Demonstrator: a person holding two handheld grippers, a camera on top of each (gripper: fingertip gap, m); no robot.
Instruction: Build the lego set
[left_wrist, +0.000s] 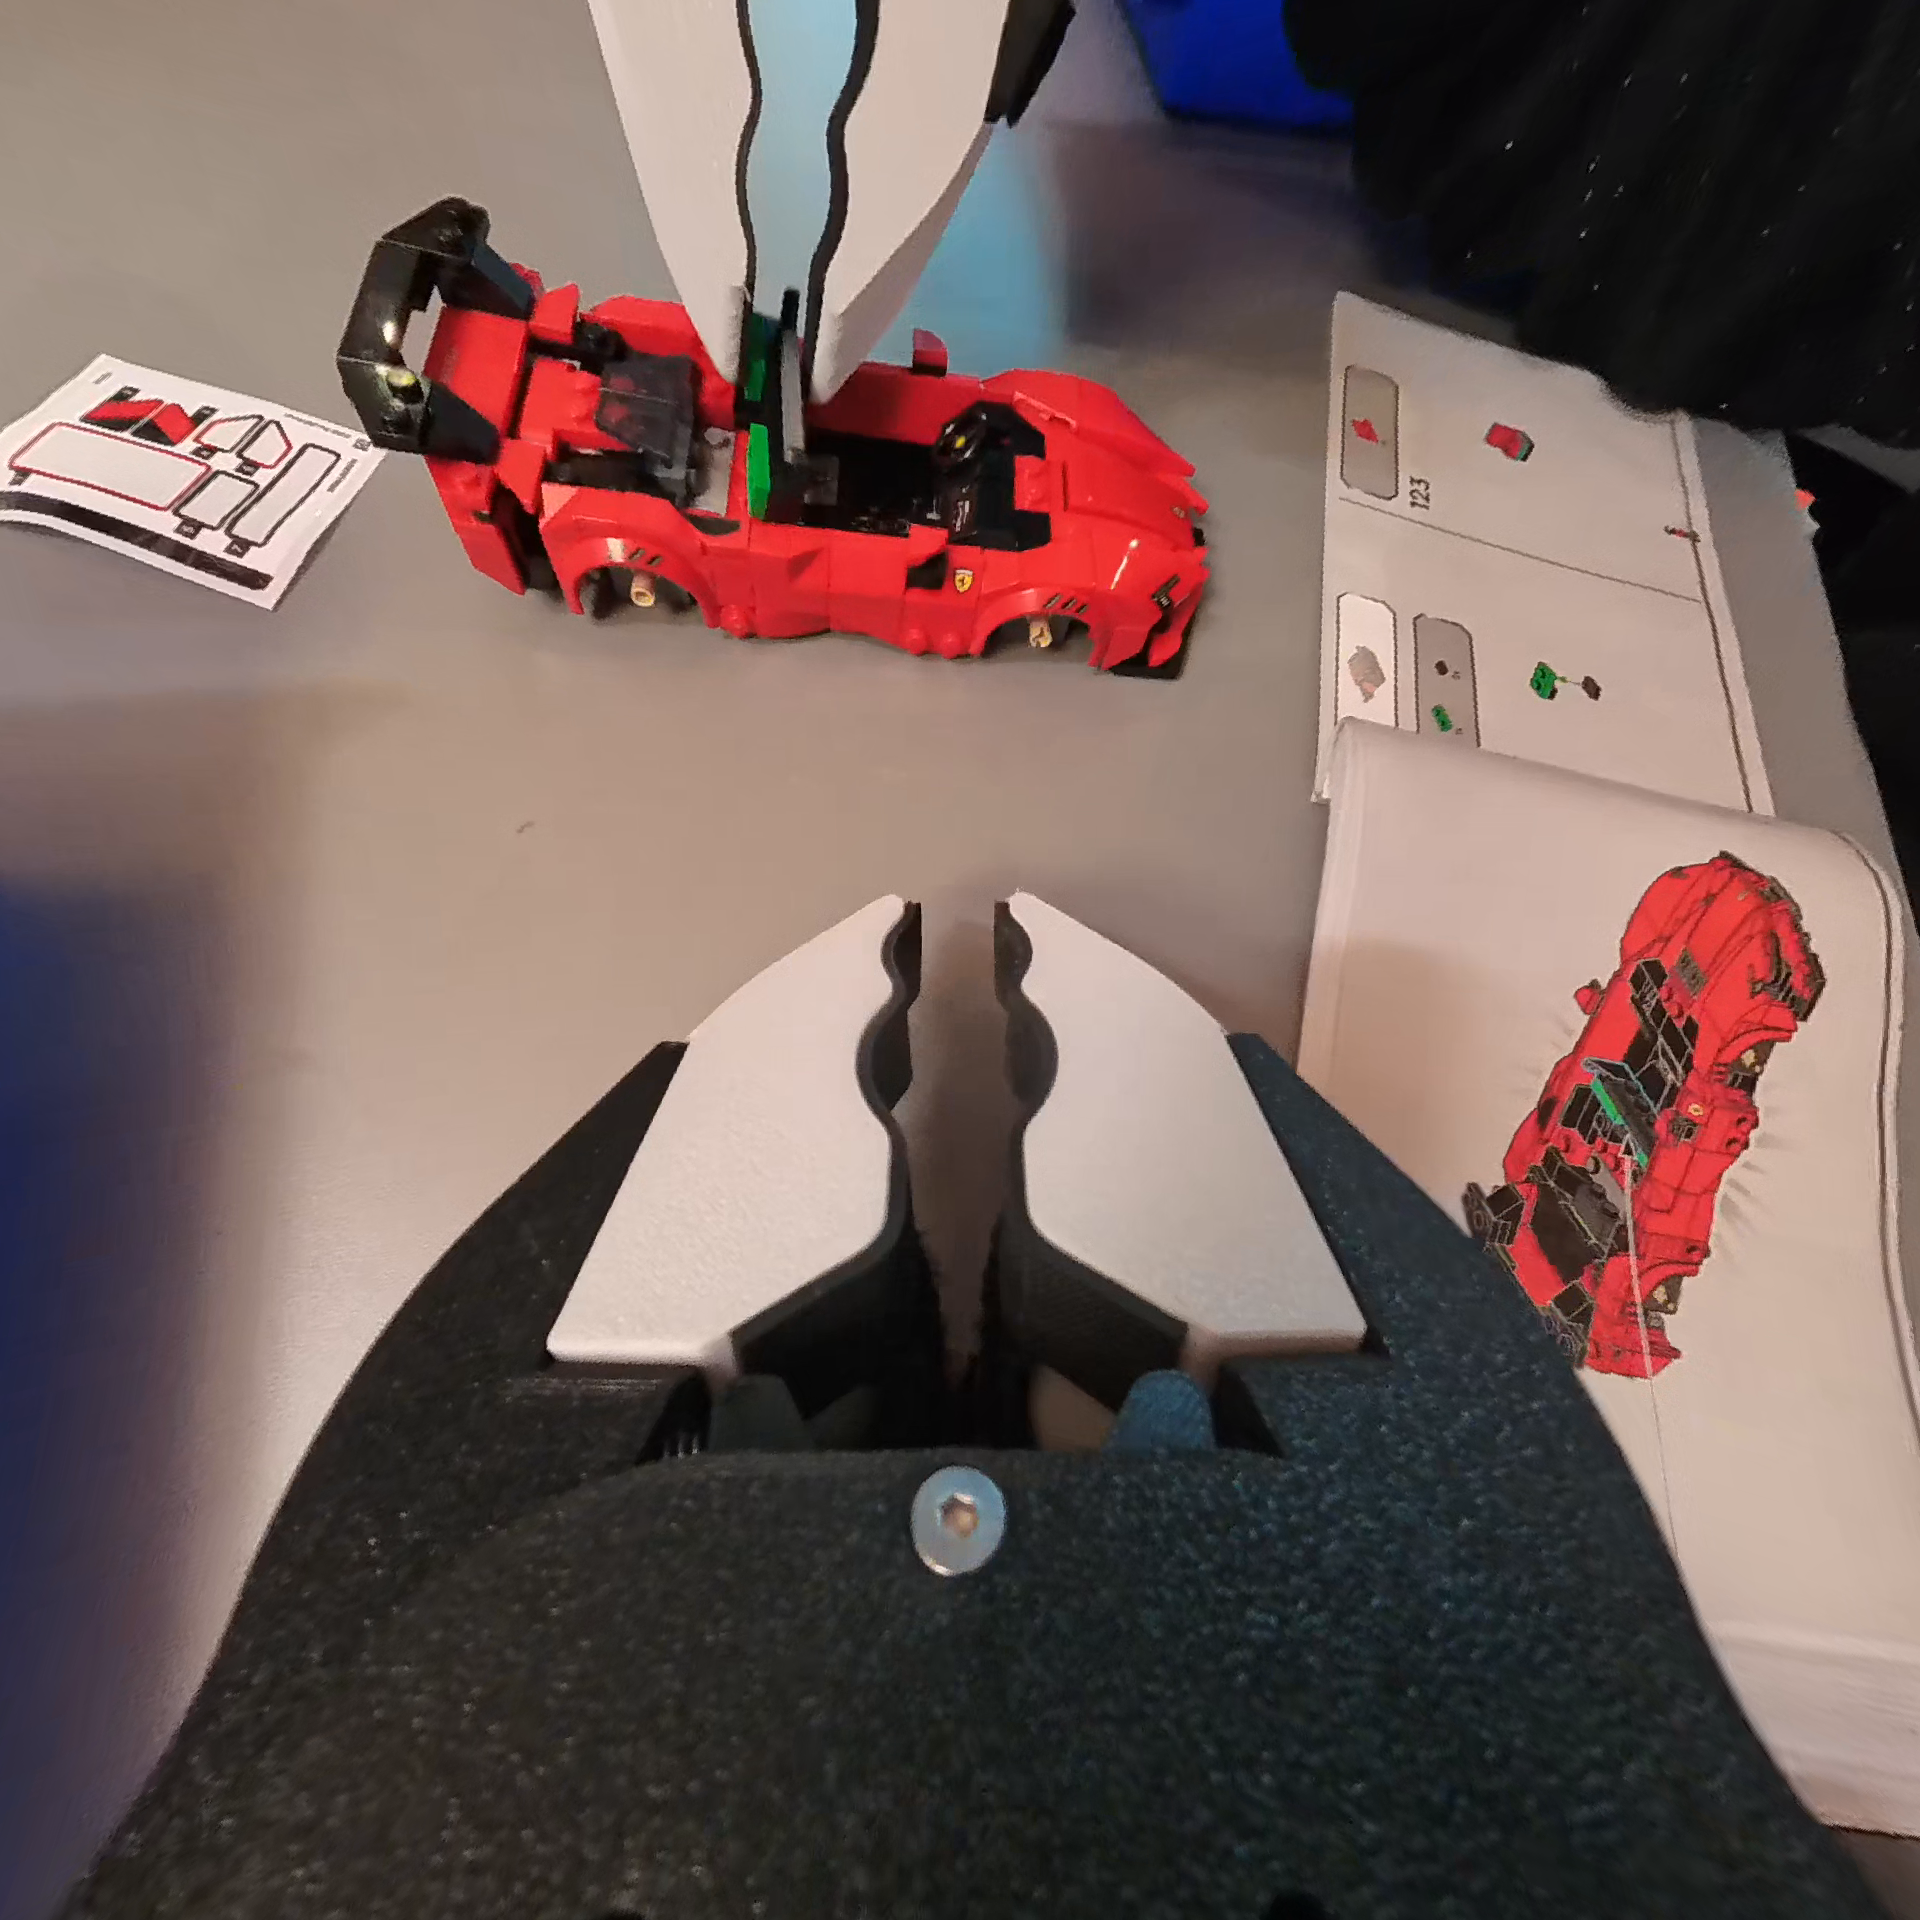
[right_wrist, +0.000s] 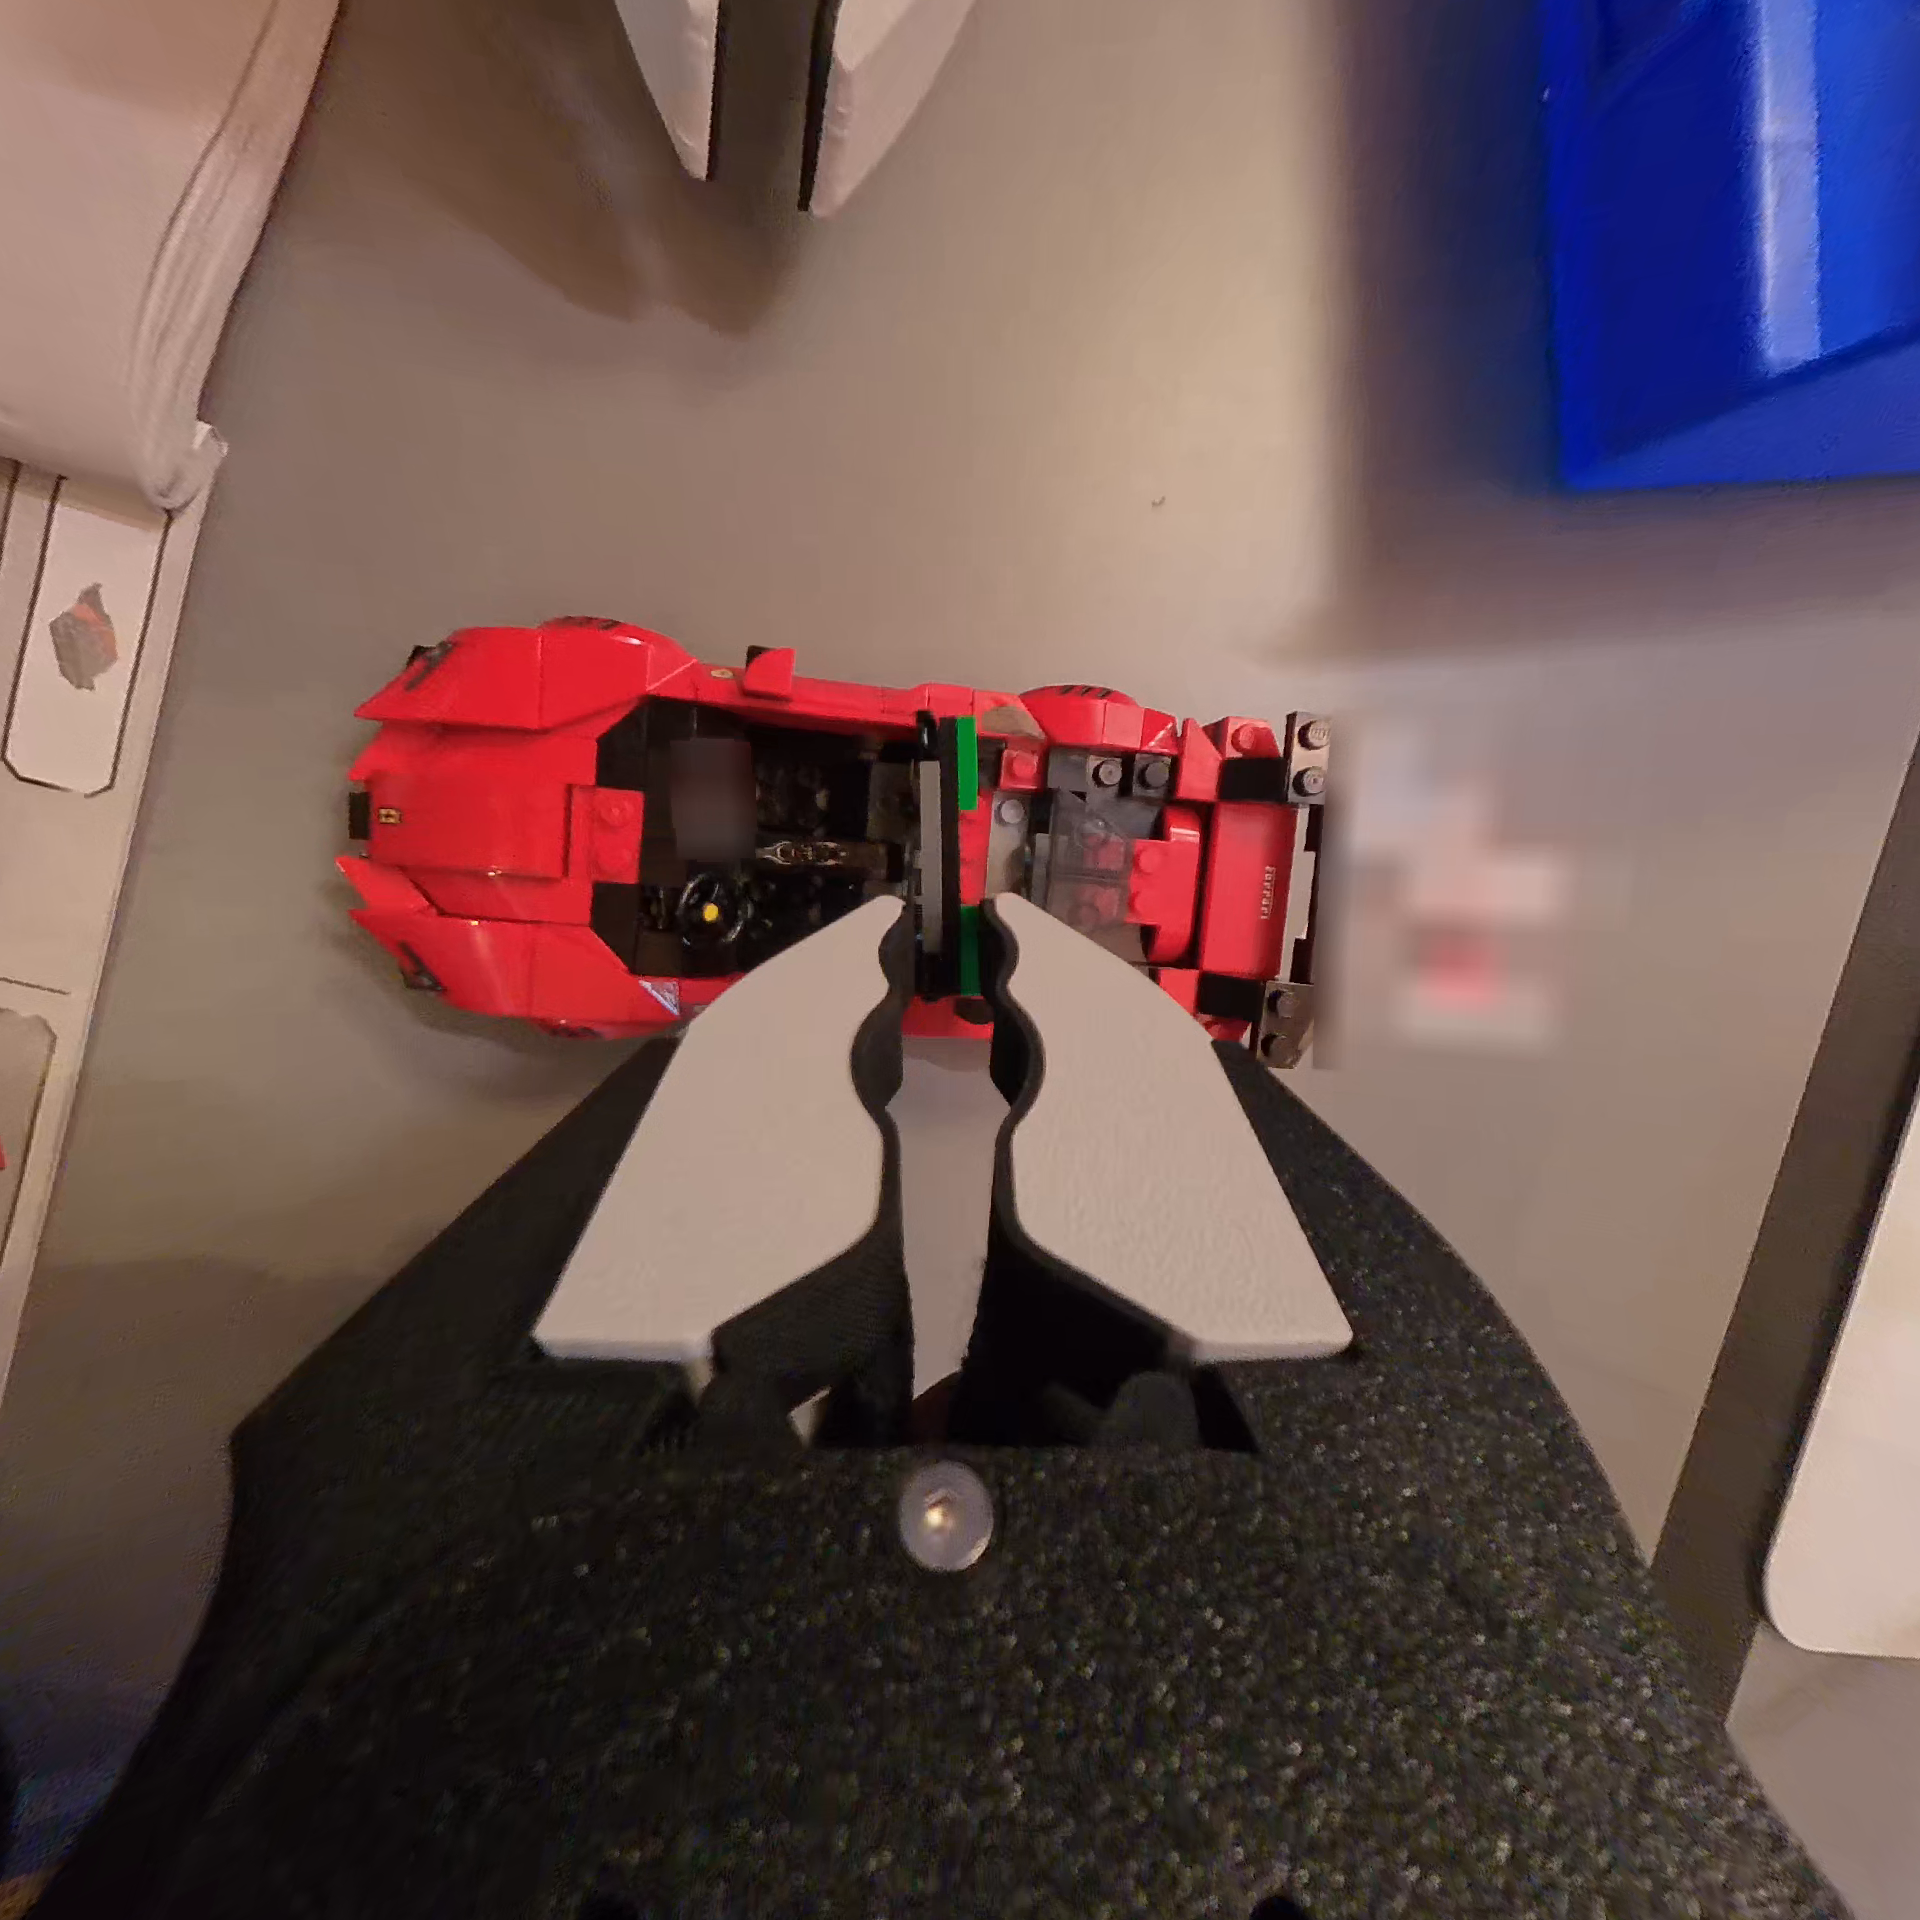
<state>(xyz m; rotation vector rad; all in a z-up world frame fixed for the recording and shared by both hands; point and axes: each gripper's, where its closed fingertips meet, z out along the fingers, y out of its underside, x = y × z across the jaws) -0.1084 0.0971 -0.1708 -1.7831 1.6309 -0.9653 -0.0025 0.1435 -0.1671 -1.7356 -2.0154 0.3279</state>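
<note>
A red Lego car (left_wrist: 831, 561) without wheels stands on the grey table, with a black rear wing at its left. In the right wrist view the car (right_wrist: 478, 821) lies crosswise below me. My right gripper (right_wrist: 945, 914) is shut on the near end of a narrow green, grey and black sub-assembly (right_wrist: 935, 831) that sits across the car just behind the cockpit. In the left wrist view the right gripper (left_wrist: 779, 353) comes down from above onto that piece (left_wrist: 761, 457). My left gripper (left_wrist: 956, 914) hovers in front of the car, slightly open and empty.
A sticker sheet (left_wrist: 177, 478) lies left of the car. The open instruction booklet (left_wrist: 1507, 540) lies to its right, one page curled up (left_wrist: 1558, 1039). A blue bin (right_wrist: 1714, 239) stands near the car's rear. A person's dark clothing (left_wrist: 1662, 208) is at the far right. Left tips to right tips: about 12 centimeters.
</note>
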